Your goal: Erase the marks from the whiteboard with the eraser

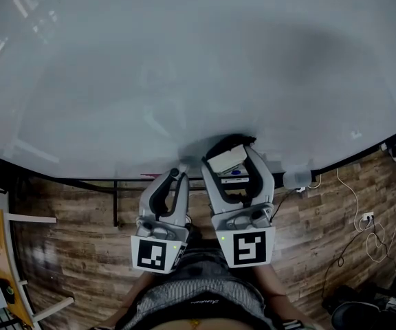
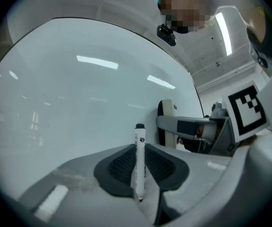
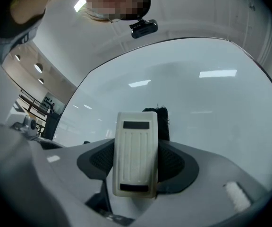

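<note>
1. Cream plastic fills the gap in my right gripper [image 3: 136,167]: its fingers [image 3: 179,162] are clamped on the eraser [image 3: 136,157], one on each long side, with the dark felt edge poking out past the fingertips on the side away from me.
2. My left gripper [image 2: 140,174] is busy too. Its fingers [image 2: 118,167] are pinched together on a thin white marker [image 2: 139,157], which stands upright between them with its black cap beyond the tips.
3. Just ahead of both sets of fingertips is the whiteboard [image 1: 184,67]. In the head view the eraser sits close to the board's lower edge, and the left fingertips are beside it, a little lower. I cannot tell whether the felt is touching the surface.
4. Farther out from the fingers, the board looks clean in every view, showing only ceiling-light reflections and soft grey shading. No pen strokes are visible.
5. I judge the wiping to be done or nearly so. What may be left is a check of the hazy patches, then putting the eraser down.
</note>
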### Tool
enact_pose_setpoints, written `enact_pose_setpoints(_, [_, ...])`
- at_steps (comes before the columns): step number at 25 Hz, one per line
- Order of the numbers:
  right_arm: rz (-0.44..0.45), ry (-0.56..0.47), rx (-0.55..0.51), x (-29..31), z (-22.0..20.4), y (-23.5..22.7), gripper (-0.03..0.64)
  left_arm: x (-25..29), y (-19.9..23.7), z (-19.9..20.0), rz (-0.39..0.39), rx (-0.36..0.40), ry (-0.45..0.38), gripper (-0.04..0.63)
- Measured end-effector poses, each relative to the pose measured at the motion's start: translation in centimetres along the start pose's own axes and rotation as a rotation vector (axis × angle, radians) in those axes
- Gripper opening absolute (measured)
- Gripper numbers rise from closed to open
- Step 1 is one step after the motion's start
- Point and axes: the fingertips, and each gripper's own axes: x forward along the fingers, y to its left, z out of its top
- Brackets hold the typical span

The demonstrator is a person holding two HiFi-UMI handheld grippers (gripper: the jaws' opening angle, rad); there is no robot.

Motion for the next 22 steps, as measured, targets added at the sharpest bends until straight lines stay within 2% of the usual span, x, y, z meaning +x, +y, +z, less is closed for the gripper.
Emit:
enact_pose_setpoints(5, [0.024, 0.090, -0.011, -0.5, -3.4, 0.6, 0.259, 0.0, 0.1, 0.0, 0.011, 0.010, 0.003, 0.071])
enact_pose_setpoints(10, [0.032, 0.123, -0.013, -0.4, -3.7, 0.6, 0.259, -0.1, 0.0, 0.0, 0.017, 0.015, 0.003, 0.071])
enact_pose_setpoints(16, [0.030, 0.045, -0.007, 0.6, 1.3, -0.3, 0.259, -0.5, 0.0, 0.8, 0.018, 0.032, -0.038, 0.071])
enact_pose_setpoints(22, [0.027, -0.002, -0.019, 0.8, 2.2, -0.6, 0.259, -0.7, 0.2, 0.6, 0.043, 0.013, -0.025, 0.071])
